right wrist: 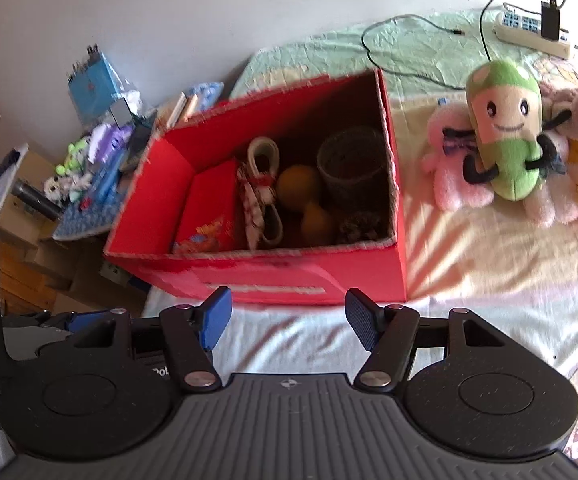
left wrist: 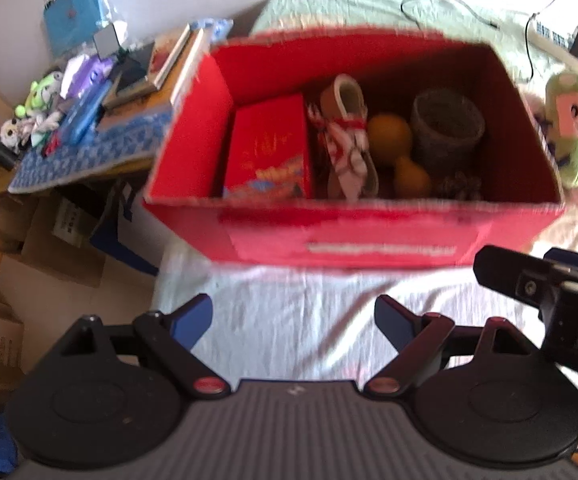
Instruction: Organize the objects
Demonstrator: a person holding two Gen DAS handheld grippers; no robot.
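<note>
An open red cardboard box (left wrist: pixel 369 236) (right wrist: pixel 289 280) stands on the bed. Inside lie a smaller red packet (left wrist: pixel 269 148) (right wrist: pixel 209 216), a red-and-white slipper (left wrist: pixel 347 140) (right wrist: pixel 261 196), a yellow gourd (left wrist: pixel 397 148) (right wrist: pixel 305 200), a grey woven basket (left wrist: pixel 447 128) (right wrist: pixel 349 168) and a pine cone (left wrist: pixel 457 186) (right wrist: pixel 359 226). A green plush toy (left wrist: pixel 573 128) (right wrist: pixel 505 128) lies on the bed right of the box. My left gripper (left wrist: pixel 293 320) is open, empty, just short of the box front. My right gripper (right wrist: pixel 289 322) is open and empty, also before the box.
Pink and yellow plush toys (right wrist: pixel 457 184) lie around the green one. A power strip (right wrist: pixel 533 32) with cables sits at the bed's far end. A cluttered side table (left wrist: pixel 89 136) and cardboard boxes (left wrist: pixel 17 240) stand left of the bed.
</note>
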